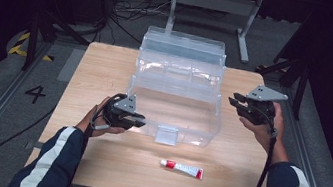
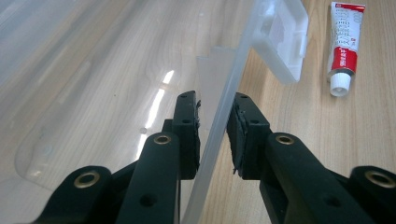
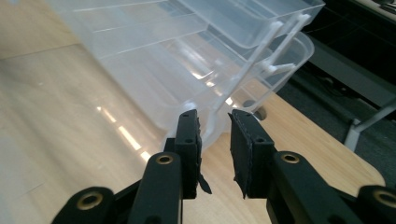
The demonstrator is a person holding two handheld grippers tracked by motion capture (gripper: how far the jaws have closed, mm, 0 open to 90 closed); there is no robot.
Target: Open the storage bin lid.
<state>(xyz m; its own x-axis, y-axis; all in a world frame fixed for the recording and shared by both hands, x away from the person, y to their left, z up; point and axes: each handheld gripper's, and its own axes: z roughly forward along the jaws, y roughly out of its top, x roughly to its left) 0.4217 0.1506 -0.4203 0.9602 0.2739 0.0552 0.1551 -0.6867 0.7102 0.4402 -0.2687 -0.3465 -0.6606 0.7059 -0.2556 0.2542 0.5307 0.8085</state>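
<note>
- The left gripper point(image 1: 136, 119), at about 7 o'clock on the pale wooden table point(image 1: 102, 68), has its jaws set narrowly astride the front wall of the clear plastic tiered storage box point(image 1: 178, 88). The wall stands between the pads, but whether they press on it cannot be told.
- The right gripper point(image 1: 235, 103), at 3 o'clock of the box, holds nothing; its narrow jaws point at the box's side hinge arms point(image 3: 261, 51).
- Risk: the thin wall could slip out of the pads or flex, so the light box skids across the smooth tabletop if the right gripper pushes on it.
- Risk: the right gripper could snag a slim hinge arm and tip the open trays.
- The box sits mid-table, transparent, empty, trays stepped back, a latch flap point(image 1: 166, 135) at its front.
- A red-and-white tube point(image 1: 182, 169) lies at 6 o'clock, apart from the box.
</note>
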